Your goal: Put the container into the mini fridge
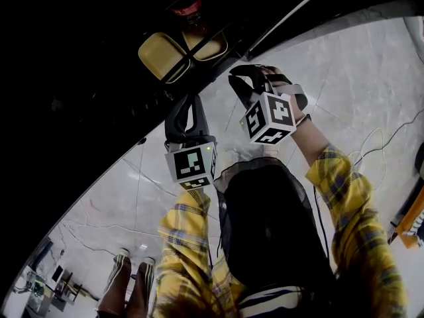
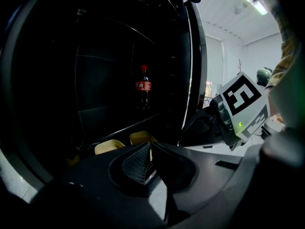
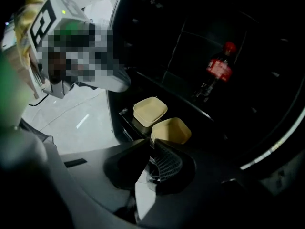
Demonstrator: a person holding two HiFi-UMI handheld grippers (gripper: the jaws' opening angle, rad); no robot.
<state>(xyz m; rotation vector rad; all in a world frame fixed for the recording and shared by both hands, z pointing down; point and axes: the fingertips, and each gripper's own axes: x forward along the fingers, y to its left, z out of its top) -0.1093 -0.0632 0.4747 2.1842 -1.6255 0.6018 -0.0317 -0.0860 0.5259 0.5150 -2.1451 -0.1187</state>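
Sitting inside mini fridge point(image 2: 105, 70), beige containers point(image 3: 150, 110) lying just ahead of left hand-held gripper point(image 2: 148, 147) and right hand-held gripper point(image 3: 152, 144); both closed, empty.

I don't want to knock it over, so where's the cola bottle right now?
The cola bottle stands upright deep inside the dark mini fridge, upper right in the right gripper view, behind the two tan containers at the fridge's front edge.
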